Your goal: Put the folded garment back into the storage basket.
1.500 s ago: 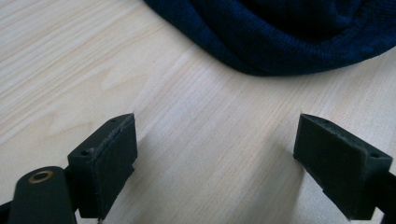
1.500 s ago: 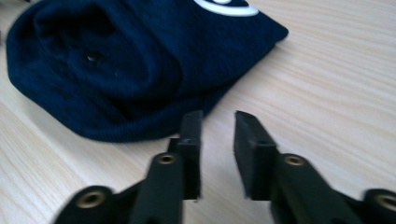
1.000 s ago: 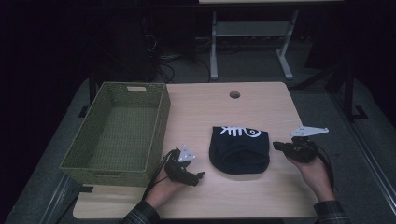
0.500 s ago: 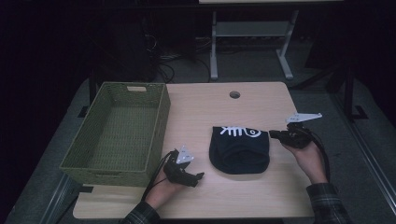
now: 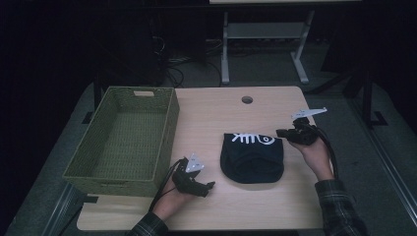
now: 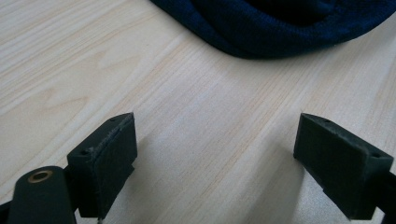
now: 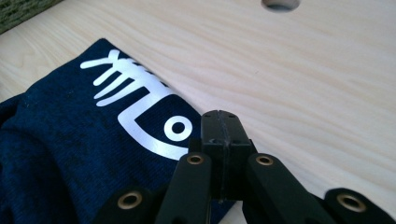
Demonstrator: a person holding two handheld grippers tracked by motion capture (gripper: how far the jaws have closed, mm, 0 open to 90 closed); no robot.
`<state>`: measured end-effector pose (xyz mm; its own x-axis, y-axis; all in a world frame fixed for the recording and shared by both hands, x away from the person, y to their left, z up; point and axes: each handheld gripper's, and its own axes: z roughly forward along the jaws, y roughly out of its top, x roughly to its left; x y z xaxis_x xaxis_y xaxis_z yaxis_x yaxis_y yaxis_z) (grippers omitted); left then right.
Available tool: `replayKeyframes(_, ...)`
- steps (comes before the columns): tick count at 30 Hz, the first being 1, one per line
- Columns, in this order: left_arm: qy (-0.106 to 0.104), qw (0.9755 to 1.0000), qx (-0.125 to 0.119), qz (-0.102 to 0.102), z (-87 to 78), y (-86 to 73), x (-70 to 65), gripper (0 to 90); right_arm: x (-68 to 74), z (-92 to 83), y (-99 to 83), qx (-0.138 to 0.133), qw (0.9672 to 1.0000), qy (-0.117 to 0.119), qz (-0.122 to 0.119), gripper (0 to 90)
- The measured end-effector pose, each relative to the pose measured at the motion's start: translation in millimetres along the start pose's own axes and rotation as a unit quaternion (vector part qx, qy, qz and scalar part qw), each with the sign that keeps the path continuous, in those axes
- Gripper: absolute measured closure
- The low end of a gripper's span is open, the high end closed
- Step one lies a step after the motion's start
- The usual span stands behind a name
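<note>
A dark navy garment (image 5: 252, 158) lay folded flat on the table (image 5: 216, 118), near its middle. Its white fish-skeleton print (image 5: 253, 139) faced up at the far edge, its near edge rounded.

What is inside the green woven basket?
The basket shows bare woven floor and inner walls in the high view, with nothing lying on them. Its near wall hides a strip of floor just behind it, so that strip cannot be checked.

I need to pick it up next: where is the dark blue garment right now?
In the high view the dark blue garment lies folded on the table, right of the woven basket, between the two hand-held grippers.
</note>
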<state>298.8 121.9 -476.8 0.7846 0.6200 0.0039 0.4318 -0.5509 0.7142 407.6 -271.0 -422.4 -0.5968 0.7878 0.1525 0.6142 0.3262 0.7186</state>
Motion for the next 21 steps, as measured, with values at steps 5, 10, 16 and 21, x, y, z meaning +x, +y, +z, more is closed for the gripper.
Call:
replayKeyframes(5,0.000,1.0000,0.000,0.000,0.0,0.0,0.0,12.4,-4.9,11.8,4.8,0.001,1.0000,-0.006,0.000,90.0)
replayKeyframes(10,0.000,1.0000,0.000,0.000,0.0,0.0,0.0,12.4,-14.3,26.2,2.0,0.008,0.9998,-0.015,0.013,90.0)
replayKeyframes(16,0.000,1.0000,0.000,0.000,0.0,0.0,0.0,12.4,-22.6,32.3,-3.3,0.017,0.9994,-0.020,0.021,90.0)
replayKeyframes(21,0.000,1.0000,0.000,0.000,0.0,0.0,0.0,12.4,-26.3,35.1,-7.2,0.025,0.9993,-0.017,0.021,90.0)
